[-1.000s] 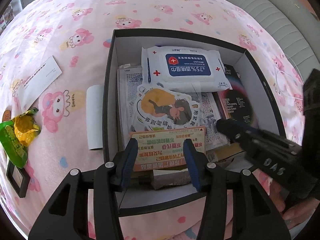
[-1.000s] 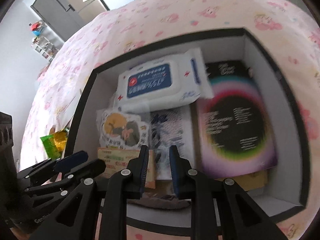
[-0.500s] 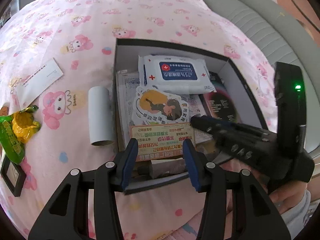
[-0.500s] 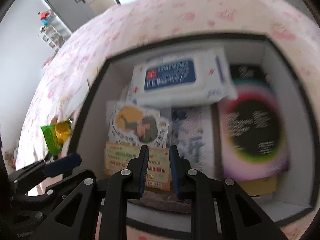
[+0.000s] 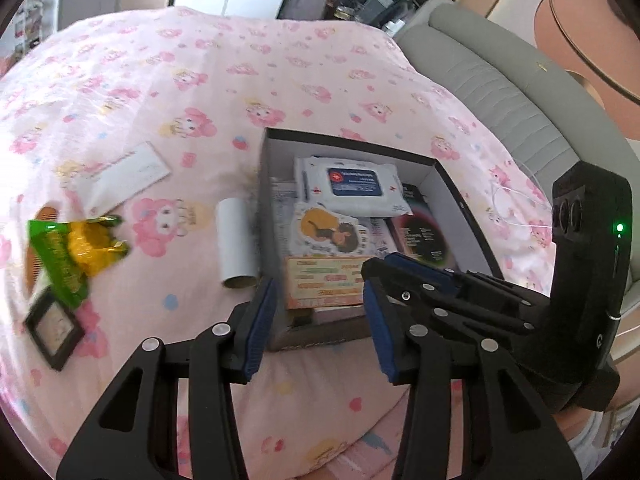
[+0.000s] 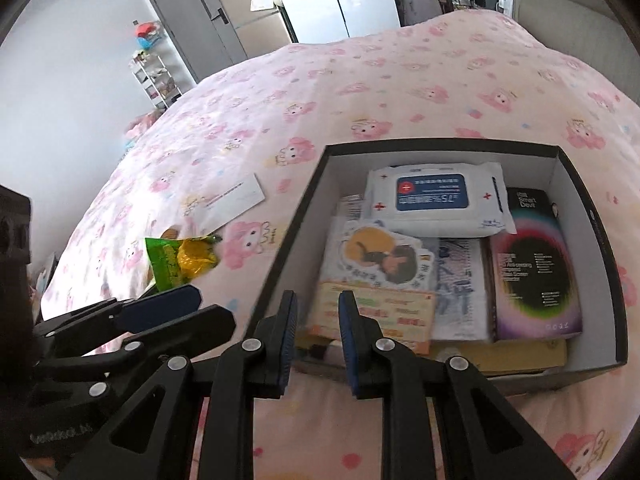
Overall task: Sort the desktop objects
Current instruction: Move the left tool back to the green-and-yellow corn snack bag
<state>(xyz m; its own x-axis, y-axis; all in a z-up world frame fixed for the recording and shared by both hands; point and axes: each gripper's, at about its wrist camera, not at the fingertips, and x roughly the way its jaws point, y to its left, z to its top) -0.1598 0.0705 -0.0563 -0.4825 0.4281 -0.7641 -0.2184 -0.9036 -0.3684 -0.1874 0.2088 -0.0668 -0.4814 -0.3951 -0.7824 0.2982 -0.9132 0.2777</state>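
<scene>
My left gripper (image 5: 318,324) hangs over the near edge of the black box (image 5: 456,196) with its fingers apart and nothing between them, and my right gripper (image 6: 318,338) hovers beside it over the same near edge, its fingers narrowly parted and also grasping nothing. The box sits on a pink cartoon-print bedspread (image 5: 208,92). Inside it, a white wet-wipes pack (image 6: 438,200) lies at the far side, a cartoon sticker sheet (image 6: 384,256) and an orange printed card (image 6: 384,312) lie nearer me, and a dark packet with a rainbow ring (image 6: 534,270) fills the right side. Outside, just left of the box wall, lies a white cardboard tube (image 5: 236,248). Farther left are a white envelope (image 5: 124,176), a green and yellow snack wrapper (image 5: 74,252) and a small black-framed square (image 5: 54,326), all apart from the box.
</scene>
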